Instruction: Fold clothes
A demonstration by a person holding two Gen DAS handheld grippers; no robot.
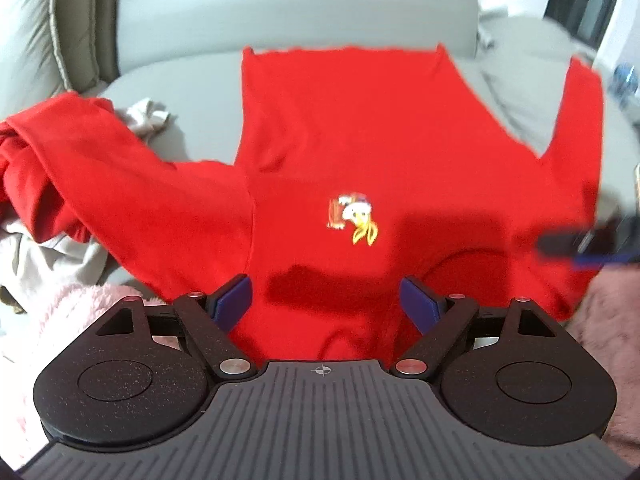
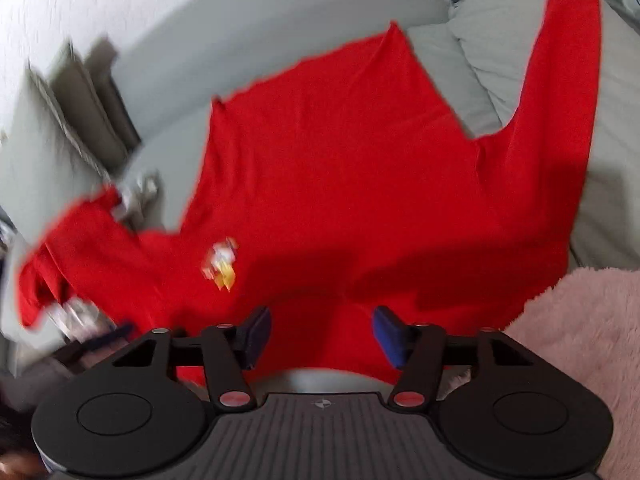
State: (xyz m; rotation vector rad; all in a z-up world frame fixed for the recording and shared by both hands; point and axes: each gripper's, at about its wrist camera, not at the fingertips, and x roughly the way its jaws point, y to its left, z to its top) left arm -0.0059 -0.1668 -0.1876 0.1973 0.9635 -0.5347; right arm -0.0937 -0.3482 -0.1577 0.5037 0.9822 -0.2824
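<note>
A red long-sleeved shirt [image 1: 360, 140] lies spread front up on a grey sofa seat [image 1: 192, 92], with a small cartoon print [image 1: 354, 218] on its chest. One sleeve [image 1: 80, 168] is bunched at the left; the other sleeve [image 1: 580, 120] stretches away at the right. My left gripper [image 1: 325, 300] hovers open over the near edge of the shirt, with only cloth below it. At the right edge the right gripper [image 1: 580, 246] shows as a dark blur. In the right wrist view my right gripper [image 2: 322, 334] is open above the shirt [image 2: 340, 180] near its neck, pinching nothing.
Pink fluffy fabric [image 1: 72, 308] lies at the near left and right [image 2: 580, 340]. Pale crumpled clothes [image 1: 146, 116] sit beside the bunched sleeve. The sofa back [image 1: 296, 4] and a cushion [image 1: 76, 16] rise behind. Rumpled grey cushions [image 2: 500, 20] are at the far right.
</note>
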